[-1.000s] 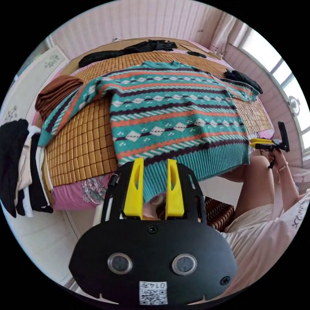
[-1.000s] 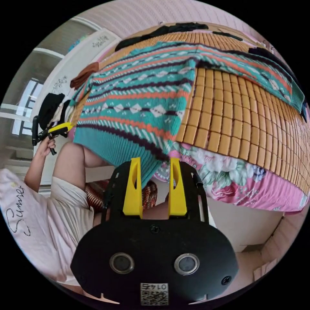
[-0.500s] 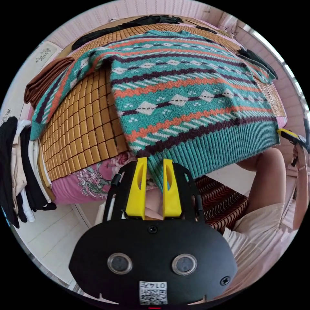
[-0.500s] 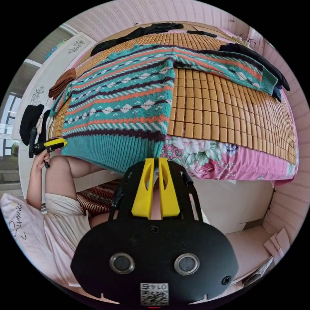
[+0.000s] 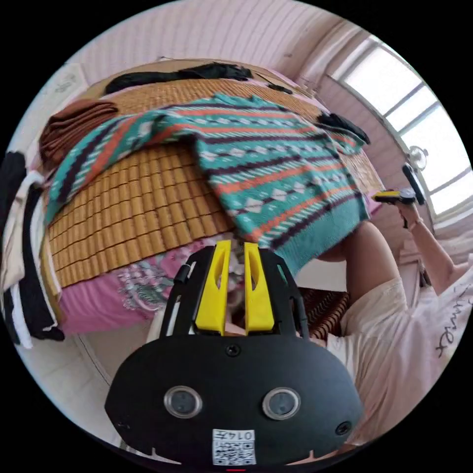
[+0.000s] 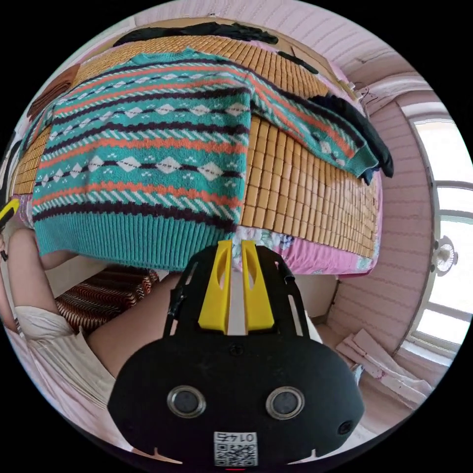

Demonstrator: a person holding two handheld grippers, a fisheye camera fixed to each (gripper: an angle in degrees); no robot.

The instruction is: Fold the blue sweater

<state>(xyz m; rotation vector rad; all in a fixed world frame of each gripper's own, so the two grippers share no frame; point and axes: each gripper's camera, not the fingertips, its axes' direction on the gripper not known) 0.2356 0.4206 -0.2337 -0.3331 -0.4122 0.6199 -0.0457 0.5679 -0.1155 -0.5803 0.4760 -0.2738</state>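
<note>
Sweater flat on bed, hem overhanging.
Left tool and right tool clenched, empty, just below sweater hem.

Bamboo mat covers the bed over a pink floral sheet. Black clothes lie at the far edge, brown folded cloth at one corner. Window bright. Striped cushion under the person.
</note>
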